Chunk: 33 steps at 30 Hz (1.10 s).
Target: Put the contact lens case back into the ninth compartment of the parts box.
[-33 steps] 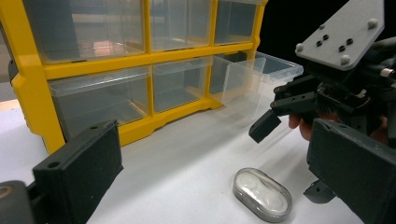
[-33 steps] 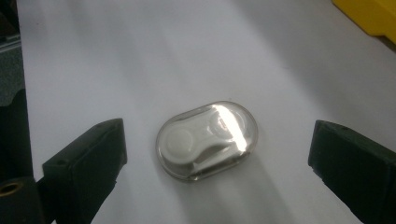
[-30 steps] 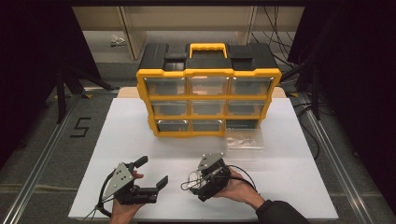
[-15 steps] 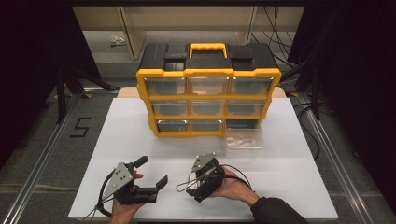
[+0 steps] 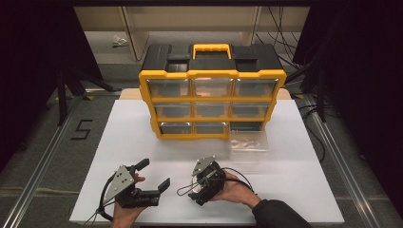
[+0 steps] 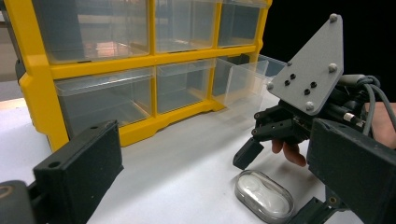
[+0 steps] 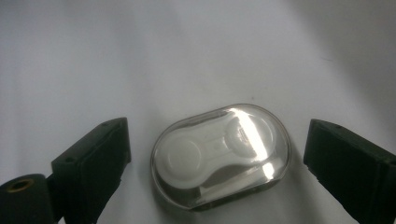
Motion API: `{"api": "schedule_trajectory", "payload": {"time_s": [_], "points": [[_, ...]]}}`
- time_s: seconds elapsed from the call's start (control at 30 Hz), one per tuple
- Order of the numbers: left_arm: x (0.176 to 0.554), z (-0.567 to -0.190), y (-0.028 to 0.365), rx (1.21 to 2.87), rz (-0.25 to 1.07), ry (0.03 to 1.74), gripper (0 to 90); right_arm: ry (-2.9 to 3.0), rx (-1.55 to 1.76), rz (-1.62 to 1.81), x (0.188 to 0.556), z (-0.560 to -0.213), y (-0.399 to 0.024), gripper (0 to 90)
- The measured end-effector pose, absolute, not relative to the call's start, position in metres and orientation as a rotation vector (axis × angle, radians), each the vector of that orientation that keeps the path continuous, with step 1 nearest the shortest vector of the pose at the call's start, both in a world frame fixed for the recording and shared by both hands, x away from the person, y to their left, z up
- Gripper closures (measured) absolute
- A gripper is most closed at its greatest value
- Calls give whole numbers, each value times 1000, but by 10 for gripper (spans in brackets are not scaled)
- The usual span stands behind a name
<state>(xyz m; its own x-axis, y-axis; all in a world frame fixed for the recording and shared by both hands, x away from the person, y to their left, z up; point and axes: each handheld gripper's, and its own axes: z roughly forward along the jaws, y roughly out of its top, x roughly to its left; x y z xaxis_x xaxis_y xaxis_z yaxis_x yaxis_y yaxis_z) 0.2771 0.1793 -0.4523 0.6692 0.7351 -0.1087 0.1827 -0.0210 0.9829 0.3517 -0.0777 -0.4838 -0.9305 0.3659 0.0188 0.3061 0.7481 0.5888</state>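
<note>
White table surface [image 5: 142, 137] lies under both my grippers, with dark floor around it. Between the spread jaws of my right gripper [image 7: 215, 154] sits a small oval clear case [image 7: 220, 156] with a white insert, flat on the table; neither jaw touches it, and a gap shows on each side. In the left gripper view the same case [image 6: 264, 196] rests just below my right gripper [image 6: 299, 135], which tilts down toward it. My right hand [image 5: 233, 187] wraps that gripper from behind. My left gripper [image 5: 152, 175], beside it and apart from the case, has its jaws wide apart and holds nothing. Beyond both grippers stands a yellow-and-black drawer cabinet [image 5: 211, 90] with clear drawers. One clear drawer [image 5: 248, 145] is out on the table in front of the cabinet's lower corner, ahead of my right gripper.
</note>
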Motion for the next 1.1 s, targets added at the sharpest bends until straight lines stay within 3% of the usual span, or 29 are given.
{"api": "schedule_trajectory", "payload": {"time_s": [0.67, 1.1], "points": [[277, -452, 179, 1566, 522, 781, 31, 2854, 555, 923, 352, -487, -78, 168], [277, -452, 179, 1567, 523, 781, 32, 2845, 509, 914, 350, -485, -79, 280]]}}
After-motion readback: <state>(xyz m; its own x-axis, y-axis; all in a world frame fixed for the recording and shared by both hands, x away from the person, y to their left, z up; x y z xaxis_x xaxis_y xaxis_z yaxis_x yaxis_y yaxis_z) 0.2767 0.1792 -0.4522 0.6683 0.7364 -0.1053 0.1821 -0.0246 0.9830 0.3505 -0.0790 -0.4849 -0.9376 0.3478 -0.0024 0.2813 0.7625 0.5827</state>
